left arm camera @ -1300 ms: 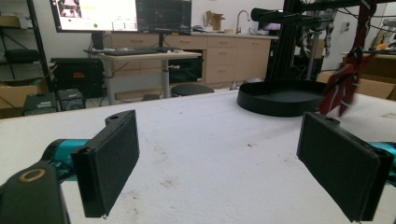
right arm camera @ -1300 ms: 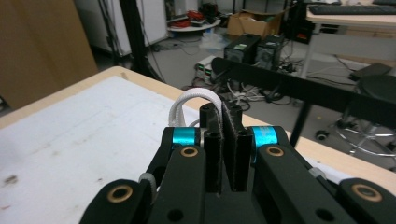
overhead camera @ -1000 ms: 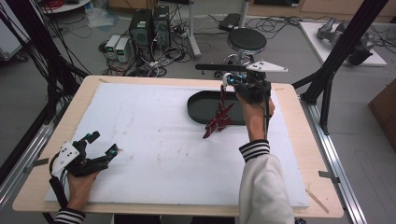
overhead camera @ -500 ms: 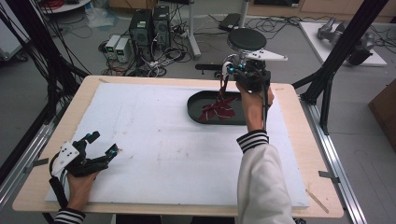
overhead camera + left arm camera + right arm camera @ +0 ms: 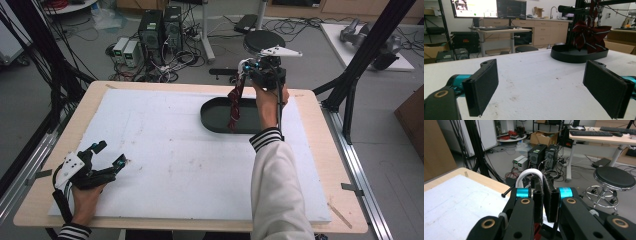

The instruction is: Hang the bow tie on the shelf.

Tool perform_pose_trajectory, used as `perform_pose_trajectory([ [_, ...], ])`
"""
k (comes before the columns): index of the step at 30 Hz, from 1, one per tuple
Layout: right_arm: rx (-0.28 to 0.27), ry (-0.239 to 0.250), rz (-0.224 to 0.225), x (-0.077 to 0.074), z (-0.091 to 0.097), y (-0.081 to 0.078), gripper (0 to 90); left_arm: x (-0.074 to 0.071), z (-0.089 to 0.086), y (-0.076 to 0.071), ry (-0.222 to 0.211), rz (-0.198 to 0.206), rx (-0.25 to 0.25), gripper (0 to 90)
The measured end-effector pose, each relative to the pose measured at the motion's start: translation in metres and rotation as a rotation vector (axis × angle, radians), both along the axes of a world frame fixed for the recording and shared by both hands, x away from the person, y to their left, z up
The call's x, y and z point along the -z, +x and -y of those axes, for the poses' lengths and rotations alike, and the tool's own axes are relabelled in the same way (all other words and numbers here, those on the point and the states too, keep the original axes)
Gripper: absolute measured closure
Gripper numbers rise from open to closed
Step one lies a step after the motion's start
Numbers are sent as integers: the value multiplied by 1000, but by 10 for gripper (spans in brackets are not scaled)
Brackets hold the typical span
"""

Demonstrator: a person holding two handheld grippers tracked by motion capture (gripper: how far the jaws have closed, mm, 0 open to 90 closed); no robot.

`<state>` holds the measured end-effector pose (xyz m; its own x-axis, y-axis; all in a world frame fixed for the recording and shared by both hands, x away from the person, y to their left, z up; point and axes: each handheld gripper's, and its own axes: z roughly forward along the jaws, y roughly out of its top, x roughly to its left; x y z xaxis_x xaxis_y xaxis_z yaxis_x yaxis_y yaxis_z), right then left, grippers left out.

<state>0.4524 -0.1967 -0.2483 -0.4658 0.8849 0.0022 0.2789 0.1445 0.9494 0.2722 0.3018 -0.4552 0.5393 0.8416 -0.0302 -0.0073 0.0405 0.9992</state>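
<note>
A dark red striped cloth, like a necktie, hangs from my right gripper, whose jaws are shut on its top end. Its lower end reaches into the black oval tray at the far right of the white mat. In the right gripper view the pads are pressed together, with red cloth showing below them. My left gripper rests open at the near left corner, nothing between its jaws. The left gripper view looks across the mat at the tray and the bunched cloth.
The white mat covers a wooden table with a bare rim. Behind the far edge stand a black stool, computer boxes and loose cables. Black frame posts rise at the table's right and left.
The right gripper has moved toward the far edge over the tray with the cloth. The cloth, bunched at the tray's near rim before, now hangs long and straight. The left gripper kept still.
</note>
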Motion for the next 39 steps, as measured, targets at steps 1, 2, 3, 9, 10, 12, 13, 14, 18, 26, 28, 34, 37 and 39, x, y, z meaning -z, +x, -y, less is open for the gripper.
perform_pose_trajectory([
  [1,1,5,-2,2,0,3,872,0,0,0,0,0,0,134],
  [2,1,4,-3,3,-1,5,871,0,0,0,0,0,0,134],
  [3,2,9,-7,4,-1,7,872,0,0,0,-1,1,1,134],
  [9,25,-1,-16,9,-3,21,871,0,0,0,-3,2,1,134],
  [10,25,7,-21,8,-3,24,872,0,0,0,-4,3,0,134],
  [12,34,-5,-5,5,-4,27,872,0,0,0,-3,1,1,134],
  [13,36,-8,-4,4,-5,29,871,0,0,0,-4,0,1,134],
  [14,36,-13,-5,3,-5,31,871,0,0,0,-3,1,1,134],
  [18,54,-27,-8,5,-4,35,871,0,0,0,-3,2,1,134],
  [26,101,-71,-37,10,1,45,870,0,0,0,-2,4,1,134],
  [28,100,-96,-35,12,-1,47,870,0,0,0,-2,7,0,134],
  [34,106,-101,-57,17,-4,52,869,0,0,0,-2,5,1,134],
  [37,101,-111,-65,19,-5,53,868,0,0,0,-2,5,2,134],
  [39,98,-120,-78,21,-5,55,868,0,0,0,1,5,2,134],
])
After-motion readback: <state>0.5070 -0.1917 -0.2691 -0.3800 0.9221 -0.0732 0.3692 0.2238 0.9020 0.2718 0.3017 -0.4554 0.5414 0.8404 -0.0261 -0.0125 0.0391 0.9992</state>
